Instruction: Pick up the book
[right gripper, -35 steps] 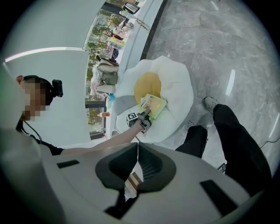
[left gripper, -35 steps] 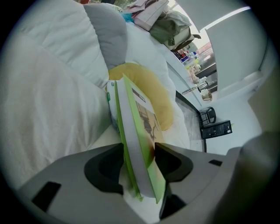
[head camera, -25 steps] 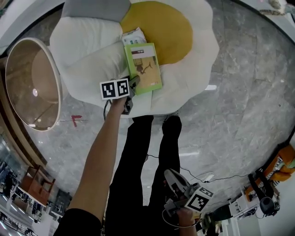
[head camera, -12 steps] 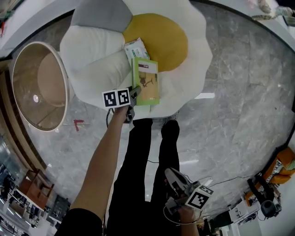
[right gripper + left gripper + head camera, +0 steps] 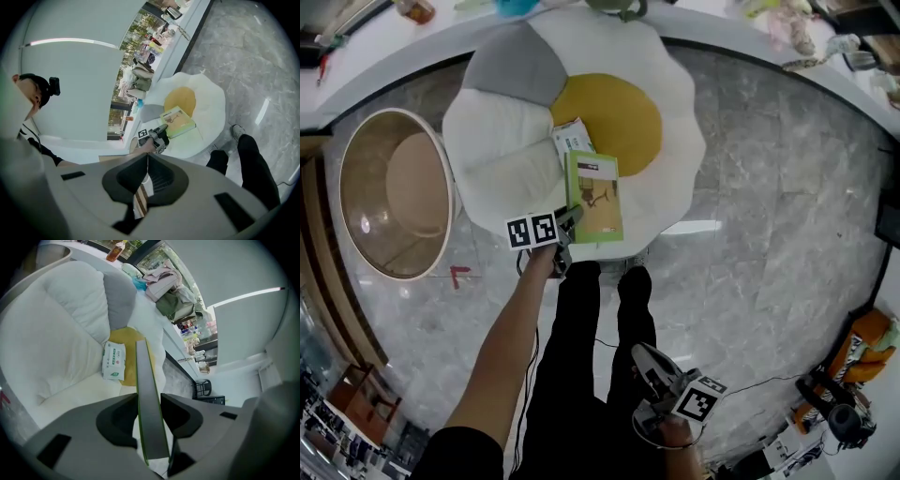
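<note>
One round tan tub [image 5: 361, 178] stands just left of the egg-shaped cushion [image 5: 675, 141], and only its glossy inside shows. The book [image 5: 595, 197] is green, with a pale panel and a brown drawing, and it sits over the cushion's near edge beside a tissue pack [image 5: 572, 138]. The left gripper [image 5: 574, 216] has just been closing and clamps the book's corner, while the right gripper [image 5: 649, 361], well away from the cushion, has its jaws pressed together.
</note>
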`<state>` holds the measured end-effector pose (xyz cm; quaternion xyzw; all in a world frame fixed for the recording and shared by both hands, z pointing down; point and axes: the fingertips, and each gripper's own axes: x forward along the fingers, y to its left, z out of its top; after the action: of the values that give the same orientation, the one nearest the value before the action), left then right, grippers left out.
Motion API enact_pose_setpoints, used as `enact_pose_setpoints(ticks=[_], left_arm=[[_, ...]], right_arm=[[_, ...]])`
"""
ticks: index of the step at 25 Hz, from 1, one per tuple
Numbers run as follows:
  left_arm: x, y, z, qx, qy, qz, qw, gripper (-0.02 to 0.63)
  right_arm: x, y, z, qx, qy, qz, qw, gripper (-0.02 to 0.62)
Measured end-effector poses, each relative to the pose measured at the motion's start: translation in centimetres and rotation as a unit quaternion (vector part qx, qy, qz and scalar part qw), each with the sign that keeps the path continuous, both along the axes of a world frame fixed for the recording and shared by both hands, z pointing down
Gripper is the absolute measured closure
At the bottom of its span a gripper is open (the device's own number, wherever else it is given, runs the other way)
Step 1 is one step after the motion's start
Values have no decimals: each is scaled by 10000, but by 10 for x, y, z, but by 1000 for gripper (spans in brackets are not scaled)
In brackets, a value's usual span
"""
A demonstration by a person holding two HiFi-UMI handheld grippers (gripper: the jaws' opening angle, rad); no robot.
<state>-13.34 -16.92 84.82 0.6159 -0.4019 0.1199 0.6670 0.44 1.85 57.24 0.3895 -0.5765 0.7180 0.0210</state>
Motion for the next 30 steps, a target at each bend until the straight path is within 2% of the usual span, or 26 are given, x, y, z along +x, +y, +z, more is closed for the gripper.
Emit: enact_pose_setpoints(ticks=[6, 10, 13, 20, 27, 30], left_arm=[[3, -4, -68, 180, 318, -205, 9991, 446], [6, -31, -106, 454, 509, -274, 9973, 446], [5, -29, -134, 460, 677, -538, 9952, 446], [10, -41, -199, 732, 1237, -956, 9850, 448], [24, -21, -248, 844, 1711, -1340, 9724, 448], [28, -10, -270, 906, 1898, -1453, 9668, 448]], right_arm=[[-6, -21, -43, 462, 48, -110, 9989, 578], [0, -51, -66, 907, 177, -69, 9957, 578], [5, -54, -88, 1002, 205, -51, 9947, 578], [20, -74, -129, 1316, 255, 173, 9908, 578], [54, -90, -156, 1688, 427, 231, 9845, 578], [59, -96, -167, 1816, 324, 228, 9826, 578]])
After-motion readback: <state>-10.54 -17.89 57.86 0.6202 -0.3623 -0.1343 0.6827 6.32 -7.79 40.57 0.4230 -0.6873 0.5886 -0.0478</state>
